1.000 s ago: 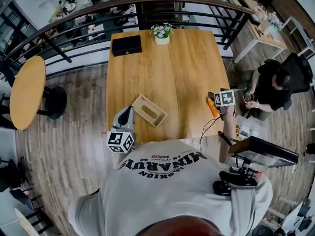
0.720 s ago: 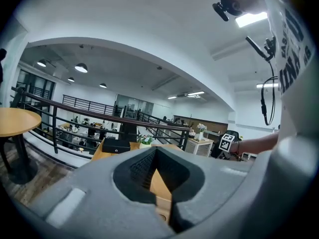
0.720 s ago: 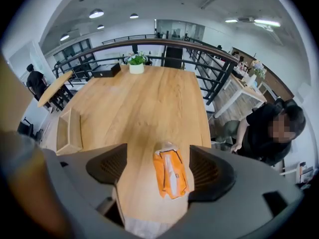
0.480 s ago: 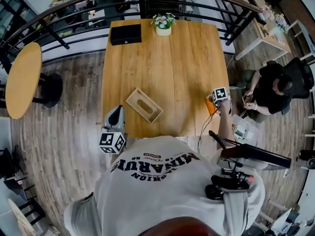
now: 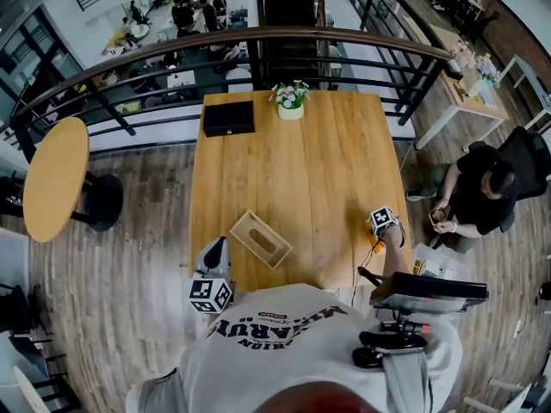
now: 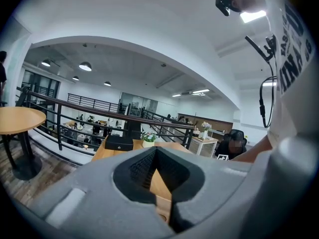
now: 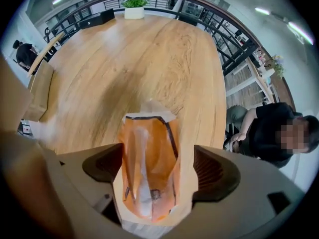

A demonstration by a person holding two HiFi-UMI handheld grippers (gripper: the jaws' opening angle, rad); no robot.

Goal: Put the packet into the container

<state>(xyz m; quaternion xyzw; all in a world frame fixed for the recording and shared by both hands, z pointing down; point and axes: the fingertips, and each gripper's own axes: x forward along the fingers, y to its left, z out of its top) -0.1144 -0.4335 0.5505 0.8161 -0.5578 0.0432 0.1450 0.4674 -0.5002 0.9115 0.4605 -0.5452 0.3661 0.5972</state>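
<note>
Worktop [image 5: 301,170] layout, read from the container [image 5: 260,239], which sits at the near left. The left gripper [image 5: 215,261] hangs just before and left of the container. The packet [image 7: 149,168] lies well right of the container, at the worktop's right edge, between the fingers of the right gripper [image 7: 157,169]. Far behind the container, at the far edge, a box [image 5: 228,118] sits with a flower pot [image 5: 291,103] to its right.

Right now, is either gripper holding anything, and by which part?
Nothing is held. The right gripper stands open astride the orange packet on the table; the left gripper is shut, empty.
</note>
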